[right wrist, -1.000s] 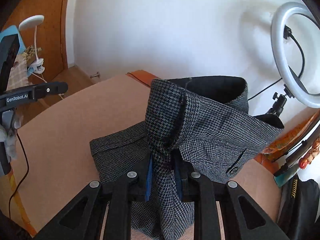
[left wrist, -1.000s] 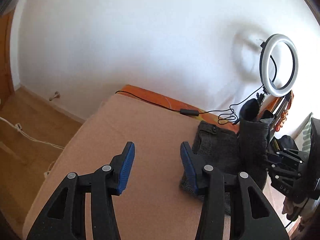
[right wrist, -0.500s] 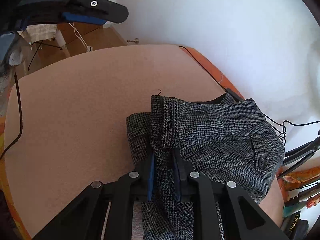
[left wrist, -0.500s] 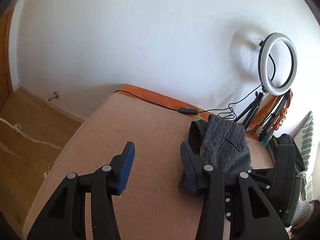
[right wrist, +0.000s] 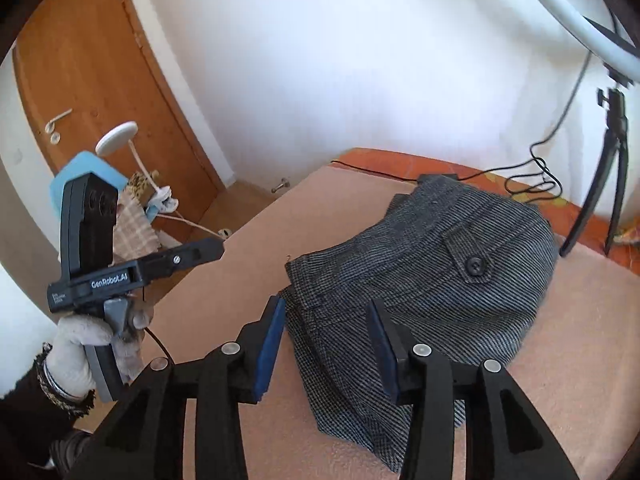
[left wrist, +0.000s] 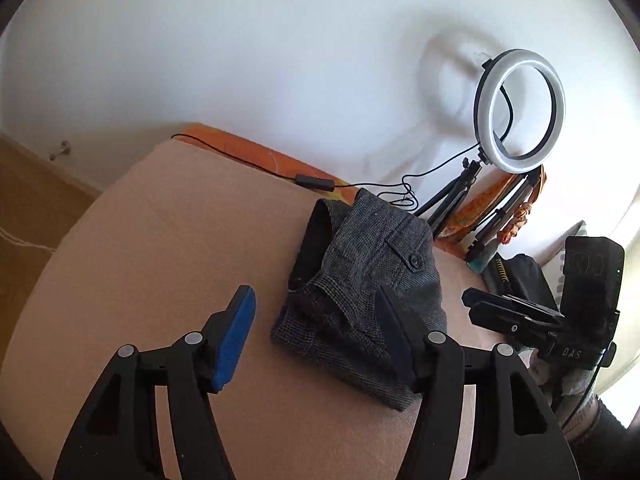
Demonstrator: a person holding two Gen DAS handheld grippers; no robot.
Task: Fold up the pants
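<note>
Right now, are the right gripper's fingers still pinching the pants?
Apart. In the right wrist view the right gripper is opening, with both blue fingers clear of the cloth; the folded pants lie loose on the pink surface.

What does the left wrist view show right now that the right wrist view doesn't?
Only the left wrist view: the whole ring light on its tripod, and the right tongs seen from the side, beside the pants.

Only the right wrist view: the wooden door, a white lamp, and the gloved hand holding the left tongs.

Both: the folded grey pants lying on the tan surface, with both tongs' jaws opening and not pressing the cloth.
</note>
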